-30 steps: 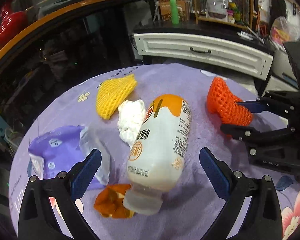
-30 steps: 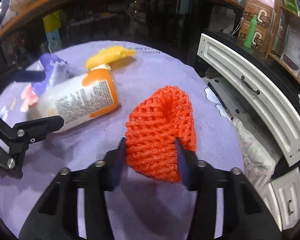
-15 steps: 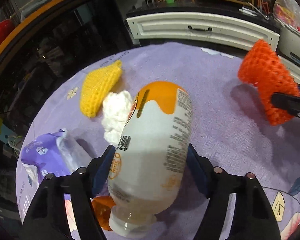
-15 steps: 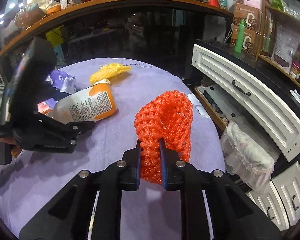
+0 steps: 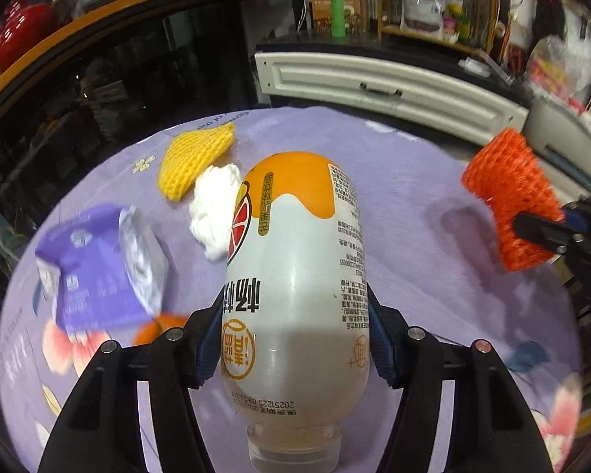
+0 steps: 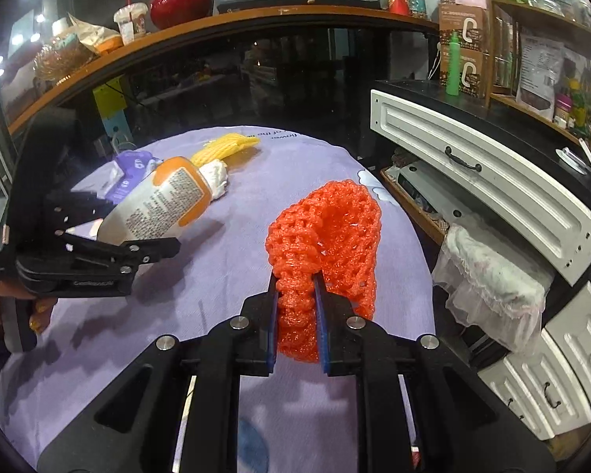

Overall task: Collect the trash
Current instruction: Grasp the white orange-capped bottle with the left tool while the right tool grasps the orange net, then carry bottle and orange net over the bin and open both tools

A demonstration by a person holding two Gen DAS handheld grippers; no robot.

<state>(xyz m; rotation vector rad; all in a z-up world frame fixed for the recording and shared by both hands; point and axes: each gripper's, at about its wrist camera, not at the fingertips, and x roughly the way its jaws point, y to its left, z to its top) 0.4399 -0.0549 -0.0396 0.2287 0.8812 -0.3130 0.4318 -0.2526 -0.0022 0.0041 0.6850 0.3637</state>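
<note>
A white bottle with an orange base point(image 5: 295, 276) sits cap toward the camera between the pads of my left gripper point(image 5: 295, 339). Its jaws are closing and the pads press on the bottle's sides. In the right wrist view the bottle point(image 6: 157, 205) tilts up off the purple tablecloth point(image 6: 216, 276). My right gripper point(image 6: 296, 291) is shut on an orange foam net point(image 6: 327, 232) and holds it above the table near the right edge. A yellow foam net point(image 5: 195, 157), a white tissue wad point(image 5: 212, 205), a purple packet point(image 5: 94, 268) and an orange scrap point(image 5: 153, 327) lie on the cloth.
A white cabinet with drawers point(image 6: 492, 181) stands right of the round table. A white bag-lined bin point(image 6: 492, 276) sits below it beside the table's edge. A dark glass counter with an orange top point(image 6: 216, 27) curves behind the table.
The left jaws came in from wide open onto the bottle and raised it. The right jaws shut on the orange net and lifted it off the cloth toward the right.
</note>
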